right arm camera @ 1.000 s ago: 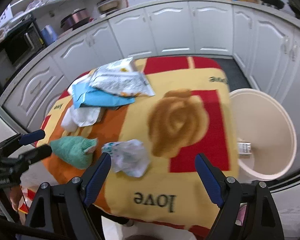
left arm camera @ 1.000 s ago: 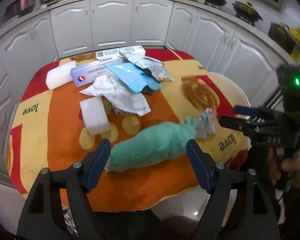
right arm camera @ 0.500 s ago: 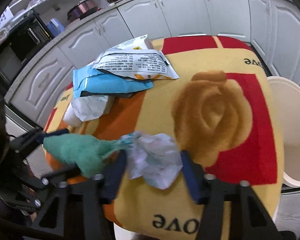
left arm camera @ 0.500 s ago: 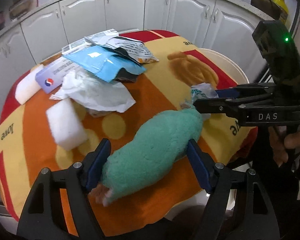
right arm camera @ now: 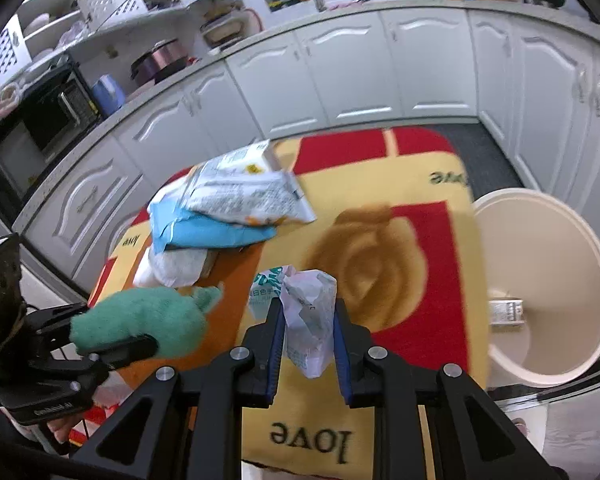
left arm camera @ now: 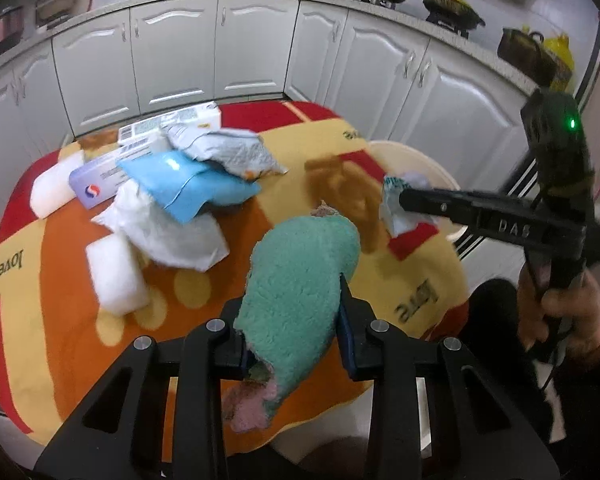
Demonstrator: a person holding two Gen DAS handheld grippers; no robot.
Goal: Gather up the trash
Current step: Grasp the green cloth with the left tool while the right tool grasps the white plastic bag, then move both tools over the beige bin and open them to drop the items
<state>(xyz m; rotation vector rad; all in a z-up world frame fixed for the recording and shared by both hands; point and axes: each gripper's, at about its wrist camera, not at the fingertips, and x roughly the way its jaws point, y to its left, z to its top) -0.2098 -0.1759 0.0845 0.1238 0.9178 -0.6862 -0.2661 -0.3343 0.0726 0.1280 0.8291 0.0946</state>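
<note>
Gripping green cloth (left arm camera: 300, 280), left claw (left arm camera: 296, 320); right claw (right arm camera: 306, 320) pinching wrapper (right arm camera: 308, 312), seemingly near bin (right arm camera: 540, 240) rim.

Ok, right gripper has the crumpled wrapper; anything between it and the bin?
Nothing visible. The right gripper holds the wrapper above the tablecloth, and the open bin sits just past the table's right edge, with only bare cloth between.

The tablecloth (right arm camera: 412, 412) carries the word "love" printed several times: upside down at its near edge in the right wrist view, again at the far right corner, and on the left border. The right gripper (left arm camera: 396, 199) has "DAS" in pale letters along its black body. Print on the wrappers and box is too blurred to read.
</note>
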